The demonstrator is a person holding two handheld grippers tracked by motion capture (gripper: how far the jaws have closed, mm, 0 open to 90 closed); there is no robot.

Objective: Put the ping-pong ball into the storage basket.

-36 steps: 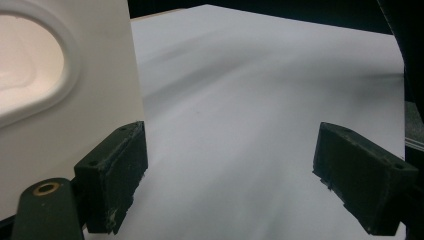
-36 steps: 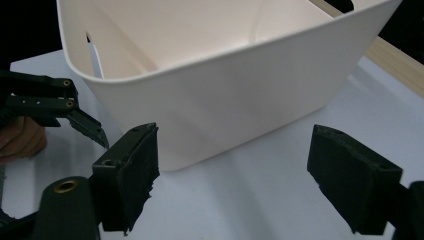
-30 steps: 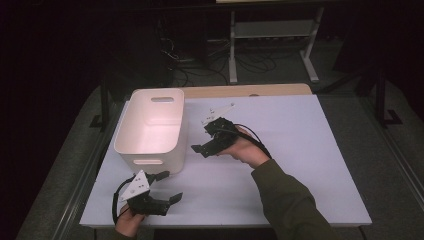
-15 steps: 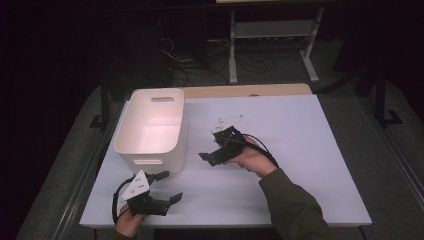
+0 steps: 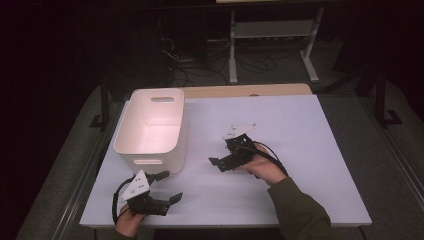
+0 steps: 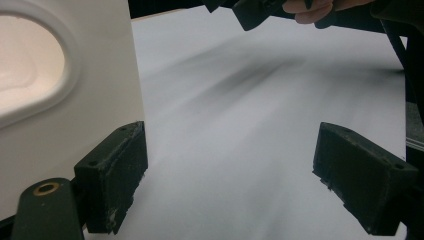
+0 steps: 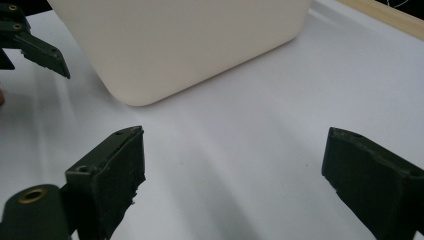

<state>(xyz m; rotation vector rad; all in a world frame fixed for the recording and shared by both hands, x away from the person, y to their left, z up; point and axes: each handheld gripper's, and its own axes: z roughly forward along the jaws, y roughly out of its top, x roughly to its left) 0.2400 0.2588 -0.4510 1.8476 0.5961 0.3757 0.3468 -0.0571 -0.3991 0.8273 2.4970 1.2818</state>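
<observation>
1. High view: a white plastic bin (image 5: 152,127) stands on the white tabletop (image 5: 310,130), toward its left side, open side up. The right gripper (image 5: 216,163) sits just off the bin's right wall and the left gripper (image 5: 169,187) by its near end.

2. Right gripper view: the jaws have just been opening and now stand wide with nothing between them — bare tabletop (image 7: 240,150) shows in the gap, and the bin (image 7: 190,45) rises ahead of them, apart from both pads.

3. Left gripper view: the jaws are spread wide and empty; one jaw lies right beside the bin's (image 6: 65,90) end wall under the handle cut-out, though whether it touches I cannot tell from this angle.

4. The work in hand looks like taking hold of the bin. To do it well, I would bring the right gripper level to the bin's rim, keep the jaws wide until one pad is inside the wall and one outside, then close squarely — a skewed bite on smooth plastic may slip.

5. The bin's long axis runs from the near edge of the tabletop toward the far edge, tilted slightly to the right; its handle slots sit in the two short ends, and its mouth faces straight up.
</observation>
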